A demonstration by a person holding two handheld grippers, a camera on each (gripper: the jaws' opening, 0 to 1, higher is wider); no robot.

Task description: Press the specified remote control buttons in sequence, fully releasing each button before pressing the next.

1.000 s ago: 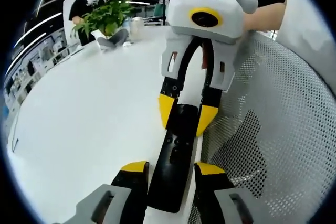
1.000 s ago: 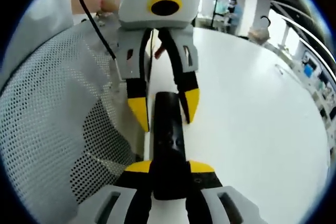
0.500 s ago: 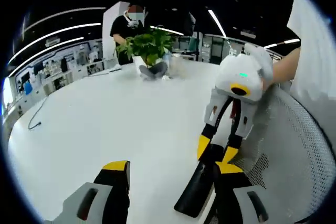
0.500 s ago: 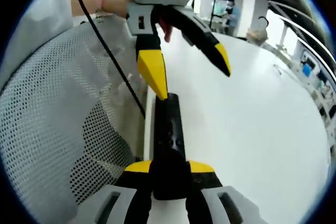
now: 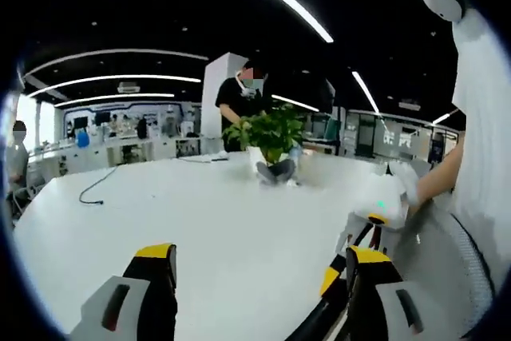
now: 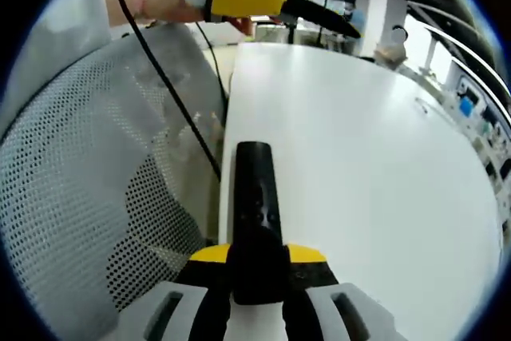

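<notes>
My left gripper view sits low over the white worktop (image 5: 200,229) and looks almost level across it, out to a potted plant (image 5: 271,135) and a standing person (image 5: 243,97) well off at the far side, ceiling light strips overhead. My right gripper view looks steeply down from close in, along the black remote (image 6: 255,213) between its own jaws, with a white mesh chair back (image 6: 96,165) to its left. The two views face roughly toward each other: the right gripper (image 5: 374,225) shows at the lower right of the left view, the left gripper (image 6: 263,1) at the top of the right view, and both take in the same worktop
</notes>
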